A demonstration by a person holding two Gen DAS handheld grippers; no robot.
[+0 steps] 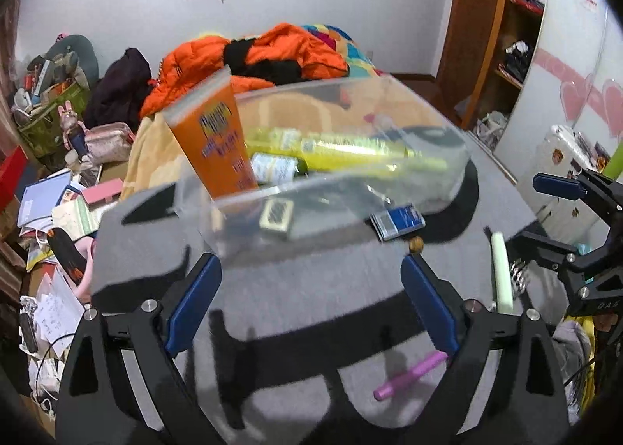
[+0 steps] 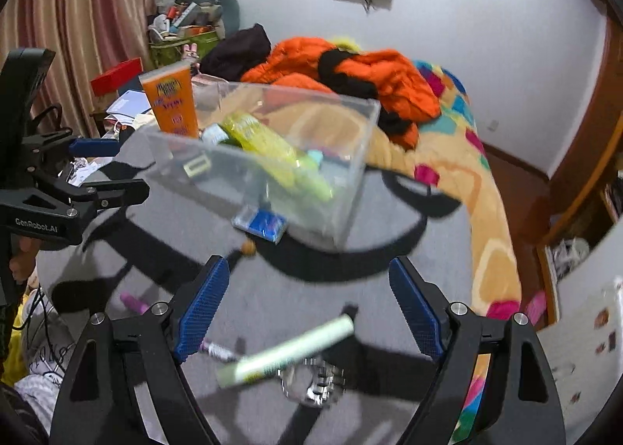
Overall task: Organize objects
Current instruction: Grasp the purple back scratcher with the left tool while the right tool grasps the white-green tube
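Note:
A clear plastic box sits on the grey tabletop. It holds an upright orange tube, a yellow-green bottle and smaller items. A blue pack and a small brown bead lie against its near side. My left gripper is open just short of the box, with nothing between its pads. My right gripper is open above a pale green marker, apart from it.
A pink marker, a thin purple-and-white pen and a metal watch lie loose on the grey top. Behind it is a bed with an orange jacket. Books and clutter fill the left side.

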